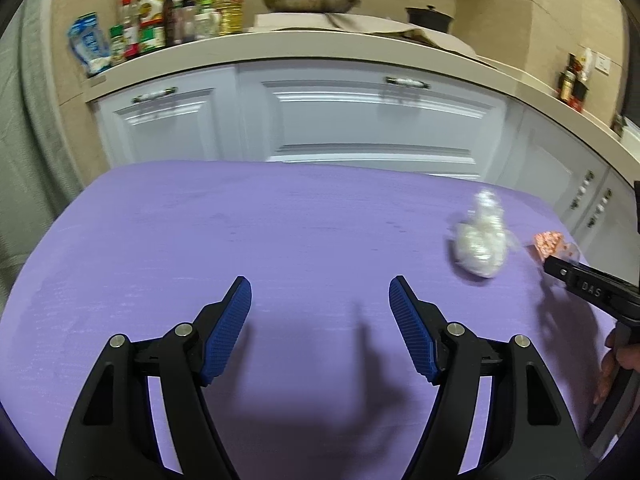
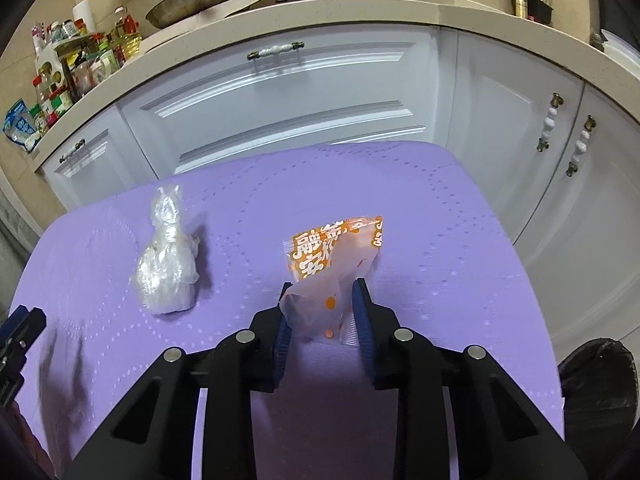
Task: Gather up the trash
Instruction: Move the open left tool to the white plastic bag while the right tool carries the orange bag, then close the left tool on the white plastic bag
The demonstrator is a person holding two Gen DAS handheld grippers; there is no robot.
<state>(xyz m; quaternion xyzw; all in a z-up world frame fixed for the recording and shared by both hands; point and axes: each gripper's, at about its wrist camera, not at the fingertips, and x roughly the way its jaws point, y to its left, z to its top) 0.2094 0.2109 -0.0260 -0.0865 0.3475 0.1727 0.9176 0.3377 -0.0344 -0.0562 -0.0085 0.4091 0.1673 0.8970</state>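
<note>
An orange and white snack wrapper [image 2: 336, 264] sticks up between the blue pads of my right gripper [image 2: 324, 292], which is shut on its lower end just above the purple table [image 2: 440, 240]. The wrapper [image 1: 547, 243] and my right gripper [image 1: 560, 270] show at the far right of the left wrist view. A crumpled clear plastic bag [image 2: 166, 264] lies on the table left of the wrapper; it also shows in the left wrist view [image 1: 482, 240]. My left gripper [image 1: 320, 292] is open and empty over the table, left of the bag.
A black-lined trash bin [image 2: 596, 384] stands on the floor right of the table. White kitchen cabinets [image 1: 360, 116] lie beyond the table's far edge, under a counter [image 1: 280, 46] with bottles, a pan and a pot.
</note>
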